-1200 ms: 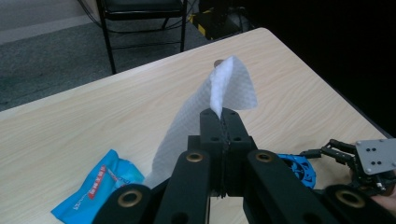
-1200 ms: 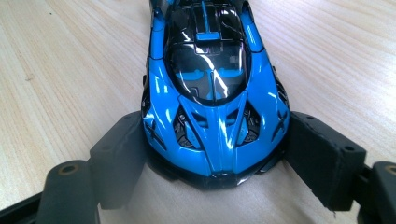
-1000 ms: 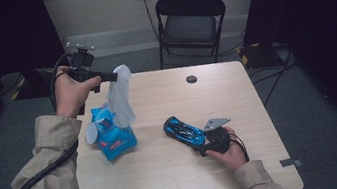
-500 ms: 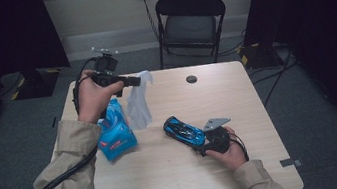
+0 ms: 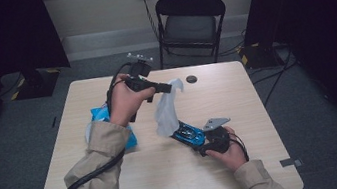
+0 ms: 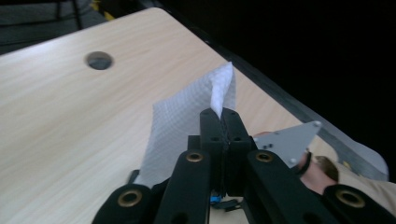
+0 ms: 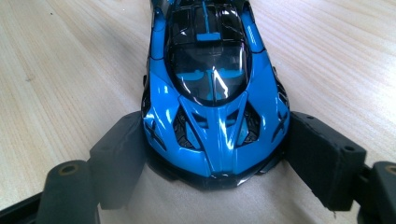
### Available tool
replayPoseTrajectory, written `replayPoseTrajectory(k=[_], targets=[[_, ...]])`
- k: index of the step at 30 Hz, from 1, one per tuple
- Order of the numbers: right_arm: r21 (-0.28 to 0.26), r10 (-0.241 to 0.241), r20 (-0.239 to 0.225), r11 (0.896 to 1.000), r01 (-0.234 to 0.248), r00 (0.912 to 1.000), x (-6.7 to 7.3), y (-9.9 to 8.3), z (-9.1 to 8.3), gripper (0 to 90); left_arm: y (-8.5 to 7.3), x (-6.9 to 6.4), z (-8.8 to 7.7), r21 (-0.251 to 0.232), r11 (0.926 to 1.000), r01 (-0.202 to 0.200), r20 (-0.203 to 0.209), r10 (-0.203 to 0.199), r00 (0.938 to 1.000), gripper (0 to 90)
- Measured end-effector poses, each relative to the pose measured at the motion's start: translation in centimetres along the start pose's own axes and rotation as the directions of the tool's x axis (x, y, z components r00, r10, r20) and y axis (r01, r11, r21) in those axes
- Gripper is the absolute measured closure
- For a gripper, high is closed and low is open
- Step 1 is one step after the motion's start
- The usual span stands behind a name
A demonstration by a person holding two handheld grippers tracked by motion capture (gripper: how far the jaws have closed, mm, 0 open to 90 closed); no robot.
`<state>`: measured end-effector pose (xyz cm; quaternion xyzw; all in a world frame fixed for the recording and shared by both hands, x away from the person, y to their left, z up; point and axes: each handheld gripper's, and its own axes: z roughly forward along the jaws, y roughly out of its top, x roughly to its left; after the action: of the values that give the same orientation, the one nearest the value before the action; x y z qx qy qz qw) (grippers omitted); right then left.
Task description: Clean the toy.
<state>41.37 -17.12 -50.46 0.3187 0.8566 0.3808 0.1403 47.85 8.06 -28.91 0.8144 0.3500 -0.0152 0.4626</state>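
On the pale wooden tabletop [image 5: 134, 180], the right tongs [image 7: 212, 154] clamp the blue toy car's [image 7: 212, 88] nose. The left tongs [image 6: 219, 122], pinched shut, dangle a white wipe [image 5: 166, 112] over it; the thin wipe could slip free.

The toy car [image 5: 188, 134] stands on the table [image 5: 169, 180], right of its middle, nearer the front edge. The wipe [image 5: 168, 109] hangs just above the car's far end. The wipes pack [image 5: 101, 115] lies toward the left edge. A round cable hole [image 5: 191, 79] sits near the far edge. Behind the table stands a folding chair [image 5: 189, 23].
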Motion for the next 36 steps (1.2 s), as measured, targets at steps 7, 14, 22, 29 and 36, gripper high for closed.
replayPoseTrajectory(k=[7,14,22,29,36], targets=[[-0.001,-0.001,0.001,1.0,0.001,1.0,0.0,0.0,0.0,22.7,-0.1,-1.9,2.8,0.0,1.0,-0.006,0.073,0.006,0.9973,89.8],[-0.002,-0.001,0.004,1.0,0.001,1.0,0.0,-0.1,-0.1,22.7,-2.2,-1.9,7.1,0.051,0.9987,0.005,0.084,-0.01,0.9964,89.7],[-0.004,0.002,0.003,1.0,-0.002,1.0,0.1,-0.1,-0.1,22.7,-6.6,-0.5,11.3,0.174,0.9845,0.02,0.057,-0.031,0.9979,89.4],[-0.005,0.002,0.004,1.0,-0.002,1.0,0.1,-0.1,-0.1,22.7,-9.8,-0.6,13.5,0.28,0.9597,-0.028,0.045,0.016,0.9988,87.2],[-0.004,0.001,0.003,1.0,-0.001,1.0,0.1,-0.1,-0.1,22.7,-11.0,-0.7,14.2,0.251,0.9673,-0.036,-0.021,0.043,0.9989,53.0]])
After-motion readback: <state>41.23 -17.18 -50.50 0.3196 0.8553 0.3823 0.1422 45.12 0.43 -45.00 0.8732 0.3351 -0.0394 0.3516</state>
